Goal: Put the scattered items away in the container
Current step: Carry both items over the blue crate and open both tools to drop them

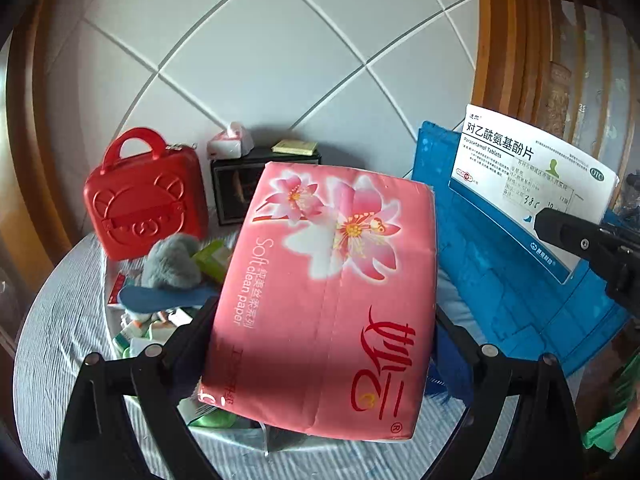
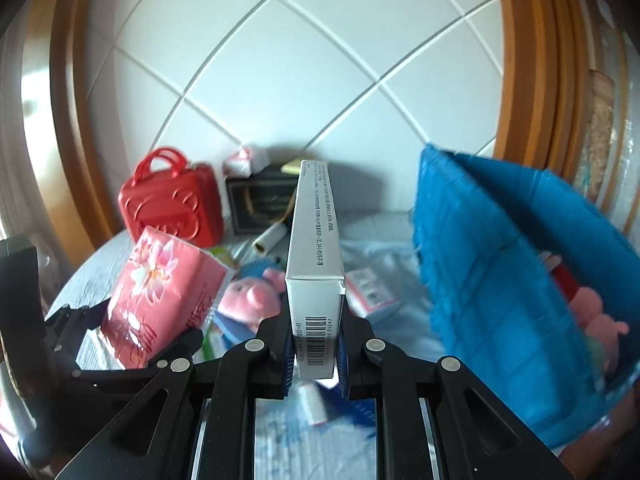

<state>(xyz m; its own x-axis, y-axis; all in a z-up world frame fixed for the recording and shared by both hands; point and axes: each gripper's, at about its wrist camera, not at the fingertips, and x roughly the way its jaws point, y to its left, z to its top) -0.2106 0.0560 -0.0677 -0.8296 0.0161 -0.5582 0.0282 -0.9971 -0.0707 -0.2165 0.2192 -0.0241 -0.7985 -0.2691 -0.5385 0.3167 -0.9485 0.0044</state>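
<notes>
The left gripper (image 1: 320, 344) is clamped on a pink tissue pack (image 1: 324, 296), one jaw on each long side, so the soft pack is carried flat without sagging. The right gripper (image 2: 314, 352) is closed on a white medicine box (image 2: 316, 264), gripped by its narrow end with the broad faces against the jaws; this probably keeps the slim box edge-on for dropping into a narrow opening. In the left wrist view the medicine box sits directly in front of the blue fabric container (image 1: 500, 248), near its rim. Both items are lifted clear of the surface and not yet inside the container.

Below, loose items remain: a pink pig toy (image 2: 252, 300), a small red-and-white carton (image 2: 370, 290), a grey fluffy item (image 1: 172, 260) and a paper roll (image 2: 272, 238). A red handbag-shaped case (image 1: 144, 200) and a dark box (image 1: 236, 192) stand at the back. The tabletop (image 1: 60, 320) carries a grey striped cloth. Behind it is a white tiled wall (image 1: 260, 60), with wooden framing at both sides.
</notes>
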